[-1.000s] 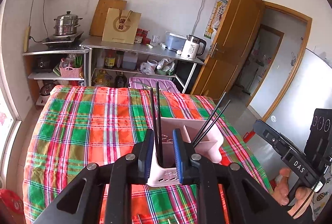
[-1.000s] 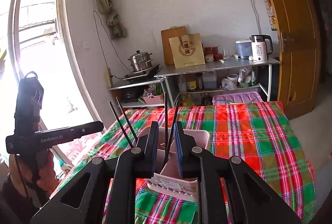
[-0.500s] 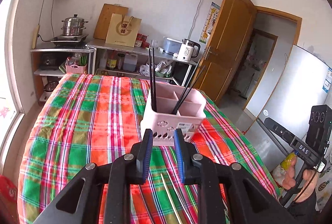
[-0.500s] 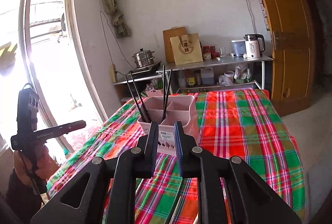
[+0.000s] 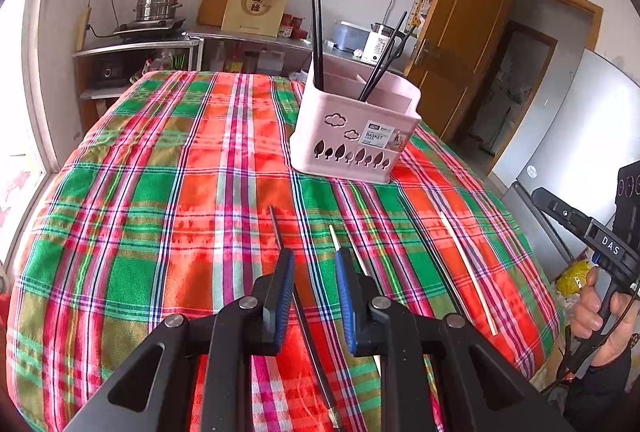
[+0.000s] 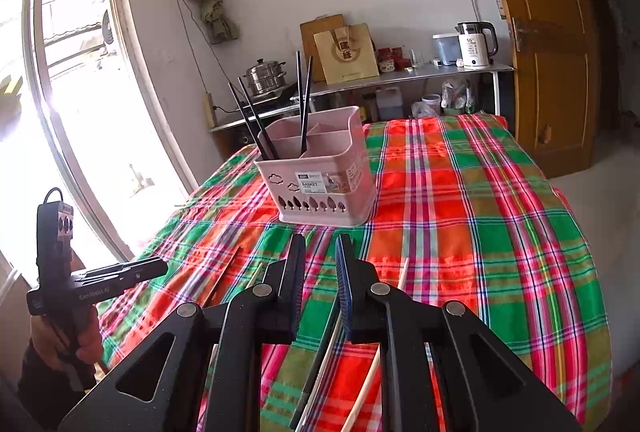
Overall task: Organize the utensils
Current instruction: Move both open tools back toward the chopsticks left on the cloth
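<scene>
A pink divided utensil basket (image 5: 354, 135) stands on the plaid tablecloth (image 5: 160, 199); it also shows in the right wrist view (image 6: 320, 183). Two pairs of black chopsticks (image 5: 317, 35) stand in its compartments. Loose chopsticks lie on the cloth near me: a dark one (image 5: 276, 228), pale ones (image 5: 468, 268) (image 5: 334, 238). My left gripper (image 5: 314, 264) is open and empty above the dark chopstick. My right gripper (image 6: 320, 252) is open and empty, with pale chopsticks (image 6: 402, 272) and a dark one under it.
A shelf unit with a steamer pot (image 5: 158, 3), a paper bag (image 5: 256, 5) and a kettle (image 6: 476, 45) stands behind the table. A wooden door (image 5: 460, 27) is at the right, a window (image 6: 76, 71) at the left. The table edge drops off near the right hand (image 5: 592, 308).
Both grippers have pulled back from the basket and tilted down toward the cloth. The black chopsticks they were next to now stand in the basket. Loose chopsticks have come into view.
</scene>
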Tool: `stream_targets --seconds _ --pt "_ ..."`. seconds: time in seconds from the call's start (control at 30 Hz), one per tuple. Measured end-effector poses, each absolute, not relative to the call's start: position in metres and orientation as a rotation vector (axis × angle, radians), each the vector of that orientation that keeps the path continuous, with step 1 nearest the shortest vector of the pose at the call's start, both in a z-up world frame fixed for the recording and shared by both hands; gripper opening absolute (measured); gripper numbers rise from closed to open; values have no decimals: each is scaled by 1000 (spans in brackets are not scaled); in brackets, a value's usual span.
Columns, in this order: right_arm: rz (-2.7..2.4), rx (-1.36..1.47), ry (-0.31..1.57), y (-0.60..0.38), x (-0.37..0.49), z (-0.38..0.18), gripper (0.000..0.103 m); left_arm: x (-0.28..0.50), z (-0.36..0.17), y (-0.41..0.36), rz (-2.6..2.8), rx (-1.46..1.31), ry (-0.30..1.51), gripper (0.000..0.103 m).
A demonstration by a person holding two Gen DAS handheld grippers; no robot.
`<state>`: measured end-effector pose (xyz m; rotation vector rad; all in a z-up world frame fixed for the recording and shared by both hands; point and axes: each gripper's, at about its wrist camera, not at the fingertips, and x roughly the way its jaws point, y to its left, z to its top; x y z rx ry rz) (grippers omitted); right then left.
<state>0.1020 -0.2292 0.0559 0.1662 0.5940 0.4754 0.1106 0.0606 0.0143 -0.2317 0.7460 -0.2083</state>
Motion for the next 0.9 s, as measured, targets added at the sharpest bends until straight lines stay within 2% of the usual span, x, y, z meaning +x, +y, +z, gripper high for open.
stream_targets --seconds 0.3,0.9 --pt "486 146 661 -217 117 38 16 127 -4 61 -179 -224 809 20" --pt "417 -9 924 -172 183 -30 16 194 -47 48 -126 -137 983 20"
